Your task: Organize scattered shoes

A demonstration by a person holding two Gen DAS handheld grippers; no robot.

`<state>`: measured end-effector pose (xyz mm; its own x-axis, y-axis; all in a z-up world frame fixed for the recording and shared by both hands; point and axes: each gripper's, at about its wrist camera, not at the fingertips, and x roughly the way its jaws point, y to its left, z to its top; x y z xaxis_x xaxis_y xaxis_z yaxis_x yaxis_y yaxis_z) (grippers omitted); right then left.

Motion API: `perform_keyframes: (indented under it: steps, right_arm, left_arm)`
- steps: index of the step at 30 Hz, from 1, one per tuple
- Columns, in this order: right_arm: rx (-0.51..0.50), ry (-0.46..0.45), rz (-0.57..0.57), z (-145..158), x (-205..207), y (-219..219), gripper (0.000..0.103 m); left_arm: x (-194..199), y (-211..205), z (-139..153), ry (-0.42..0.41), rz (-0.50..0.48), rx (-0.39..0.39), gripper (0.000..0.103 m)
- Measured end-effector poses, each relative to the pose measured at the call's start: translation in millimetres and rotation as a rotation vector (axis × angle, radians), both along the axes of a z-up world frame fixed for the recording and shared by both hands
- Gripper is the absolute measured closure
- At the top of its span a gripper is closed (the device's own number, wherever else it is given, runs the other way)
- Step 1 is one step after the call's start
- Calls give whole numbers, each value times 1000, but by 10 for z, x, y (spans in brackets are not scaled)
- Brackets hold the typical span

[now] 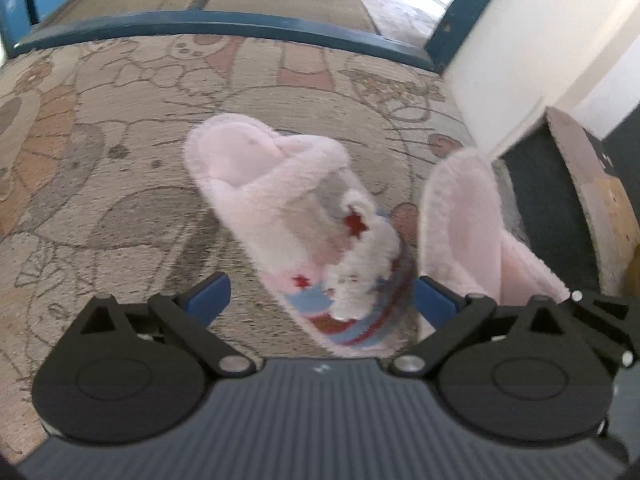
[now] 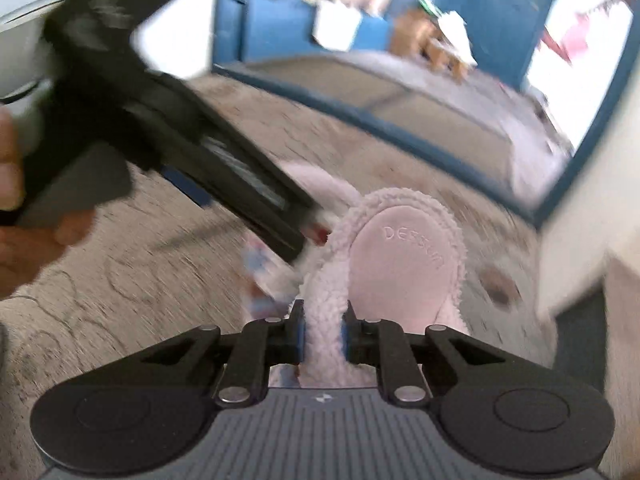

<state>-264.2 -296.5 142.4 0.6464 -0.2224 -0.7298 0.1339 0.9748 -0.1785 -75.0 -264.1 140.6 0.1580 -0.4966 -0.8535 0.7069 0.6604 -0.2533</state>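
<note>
Now two pink slippers lie close together on a patterned rug by a blue doorsill.

From the left wrist view, the left gripper (image 1: 322, 300) stands wide open with nothing in it, its blue pads either side of the toe of the decorated slipper (image 1: 288, 216), which lies flat on the rug (image 1: 100, 184). Just to its right the plain slipper (image 1: 464, 232) is tilted up, near a dark mat (image 1: 548, 208) and white wall (image 1: 532, 40). In the right wrist view, the right gripper (image 2: 323, 336) is clamped on that plain slipper's fluffy edge, its insole facing the camera. A hand (image 2: 16, 216) holds the left gripper's body at upper left. The doorsill (image 1: 224, 26) crosses behind.
</note>
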Motion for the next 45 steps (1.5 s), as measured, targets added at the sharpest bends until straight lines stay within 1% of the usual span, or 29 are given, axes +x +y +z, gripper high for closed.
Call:
perform_keyframes:
  steps: [2, 5, 11, 15, 17, 18, 20, 22, 23, 24, 25, 30, 33, 35, 36, 38, 39, 42, 45]
  right_arm:
    - [-25, -22, 59, 18, 146, 151, 85]
    - [-17, -43, 127, 23, 290, 277, 85]
    - [-67, -48, 317, -54, 570, 694, 85]
    - [-88, -48, 427, -103, 713, 943, 85]
    - [-92, -22, 485, -215, 822, 1069, 85]
    - [-102, -11, 503, -278, 857, 1125, 83]
    - [-118, 12, 521, -387, 950, 1172, 78]
    - [-118, 17, 505, -422, 1023, 1156, 66]
    - [-110, 8, 490, -409, 1045, 1131, 62]
    - [-102, 2, 480, -396, 1044, 1105, 54]
    - [-95, -2, 469, -387, 1039, 1077, 50]
    - [-84, -16, 437, -360, 982, 941, 49]
    - [-40, -37, 395, -289, 934, 848, 49]
    - [-2, -71, 357, -217, 840, 788, 47]
    - [8, -84, 353, -196, 802, 770, 44]
    - [17, -102, 338, -148, 708, 700, 24]
    - [15, -93, 322, -149, 686, 671, 11]
    - [43, -75, 254, -160, 625, 482, 11]
    - [117, -53, 151, -211, 570, 237, 11]
  left_arm:
    - [87, 124, 34, -26, 35, 16, 2]
    - [240, 379, 94, -38, 99, 20, 1]
    - [516, 926, 135, 0, 268, -13, 0]
    - [574, 1084, 146, -5, 307, -15, 0]
    - [586, 1124, 141, -13, 313, -12, 0]
    - [591, 1142, 131, -13, 315, -6, 0]
    - [603, 1151, 93, -3, 320, 5, 0]
    - [610, 1181, 48, 9, 324, 15, 0]
    - [603, 1190, 36, 12, 323, 18, 0]
    - [595, 1192, 27, 14, 320, 19, 0]
    - [593, 1183, 20, 16, 318, 19, 0]
    - [566, 1121, -10, 27, 303, 18, 0]
    - [494, 1052, -40, 36, 270, 23, 0]
    - [461, 1019, -58, 45, 260, 21, 0]
    - [445, 1005, -66, 50, 256, 20, 0]
    - [415, 975, -84, 58, 248, 17, 0]
    - [399, 961, -92, 62, 244, 16, 0]
    - [371, 896, -107, 68, 224, 6, 0]
    - [317, 805, -87, 63, 170, -8, 0]
